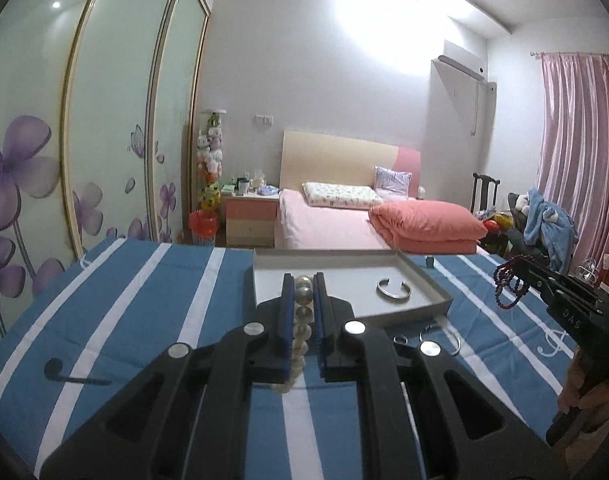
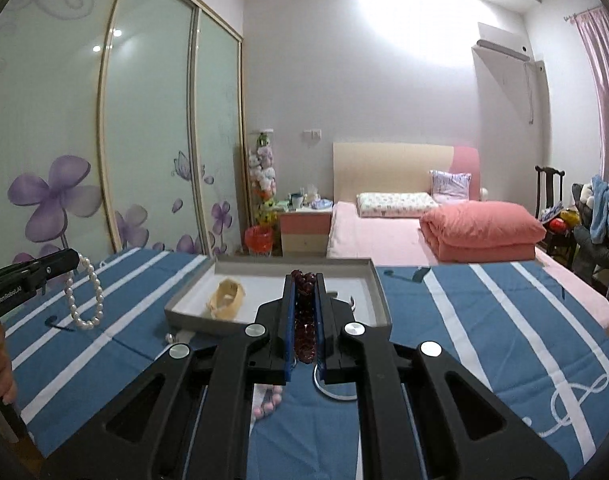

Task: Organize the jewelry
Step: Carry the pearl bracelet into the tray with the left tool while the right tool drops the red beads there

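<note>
Straight ahead of both tongs: grey tray [image 1: 420, 276], long side running left to right on the striped bench [image 1: 144, 300]. Left tongs [image 1: 303, 292] clamped on pearl bracelet [image 1: 302, 308], strand hanging below. Right tongs [image 2: 304, 292] clamped on dark red bead bracelet [image 2: 304, 320], tips reaching over the tray's near rim, judged nearer. Silver bangle [image 1: 393, 289] inside the tray.

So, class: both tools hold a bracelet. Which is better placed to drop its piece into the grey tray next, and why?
Right, probably. The right tool holds the dark red bracelet with its tips over the tray; the left tool with the pearl bracelet looks nearer the tray's front edge. It's close.
</note>
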